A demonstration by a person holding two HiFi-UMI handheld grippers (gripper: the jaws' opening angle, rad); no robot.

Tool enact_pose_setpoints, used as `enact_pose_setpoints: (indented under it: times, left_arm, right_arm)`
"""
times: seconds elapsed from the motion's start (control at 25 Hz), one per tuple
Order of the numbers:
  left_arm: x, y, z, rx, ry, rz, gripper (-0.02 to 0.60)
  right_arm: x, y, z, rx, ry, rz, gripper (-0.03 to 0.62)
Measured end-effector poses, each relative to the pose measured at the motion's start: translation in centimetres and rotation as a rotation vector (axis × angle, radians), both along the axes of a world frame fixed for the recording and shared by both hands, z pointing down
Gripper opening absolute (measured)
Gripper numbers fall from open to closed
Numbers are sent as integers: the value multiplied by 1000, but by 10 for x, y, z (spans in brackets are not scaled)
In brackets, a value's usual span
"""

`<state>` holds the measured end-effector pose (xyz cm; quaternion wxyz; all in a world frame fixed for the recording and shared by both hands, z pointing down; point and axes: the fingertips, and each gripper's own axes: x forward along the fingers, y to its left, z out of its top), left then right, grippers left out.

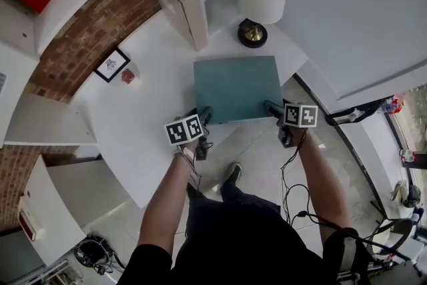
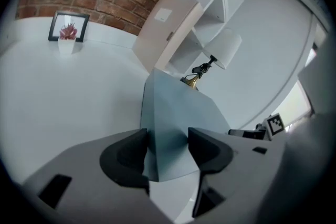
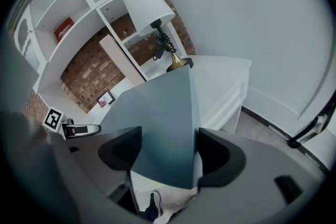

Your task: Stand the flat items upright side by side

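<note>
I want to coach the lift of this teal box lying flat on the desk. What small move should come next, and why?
Probably close both grippers on it. The teal box lies flat on the desk, one near corner between the jaws of the left gripper, the other between those of the right gripper, neither looking clamped yet. A firm grip should come before tipping it upright.

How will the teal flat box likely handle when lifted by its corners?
The teal box looks rigid, with straight edges, so it probably won't flop. Its smooth faces may slip between jaws. Broad and thin, it would likely tip once upright.
</note>
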<state>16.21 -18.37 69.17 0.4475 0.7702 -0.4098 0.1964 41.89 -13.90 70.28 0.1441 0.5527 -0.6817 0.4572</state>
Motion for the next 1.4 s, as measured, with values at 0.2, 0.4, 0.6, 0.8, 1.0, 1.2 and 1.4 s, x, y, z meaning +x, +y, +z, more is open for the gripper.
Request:
enact_pose_setpoints:
  times: [0.2,0.4,0.6,0.8,1.0,1.2,1.4]
  left_arm:
    - [-24,2,-25,66,-50,8,241]
    - [-59,-3,-55,146,-94,0,241]
    - [-95,3,-81,182,-132,58,241]
    - [-135,3,-113,264,-196,132,241]
    - [-170,2,-145,368,-285,199,241]
    - [-194,3,-170,429,-381,290,241]
    - [-194,10,-195,488,-379,365,241]
  right_arm:
    - [-24,5,-12,20,-53,20,327]
    - [-61,5,-26,37,-121,56,322]
    - [-102,15,-35,36,-177,90,325]
    - [-156,28,-37,28,-268,119,327]
    - [-210,40,-37,41,-381,166,328]
    - [-257,48,-32,118,-494,237,328]
    - [-284,53,-24,172,-549,308,327]
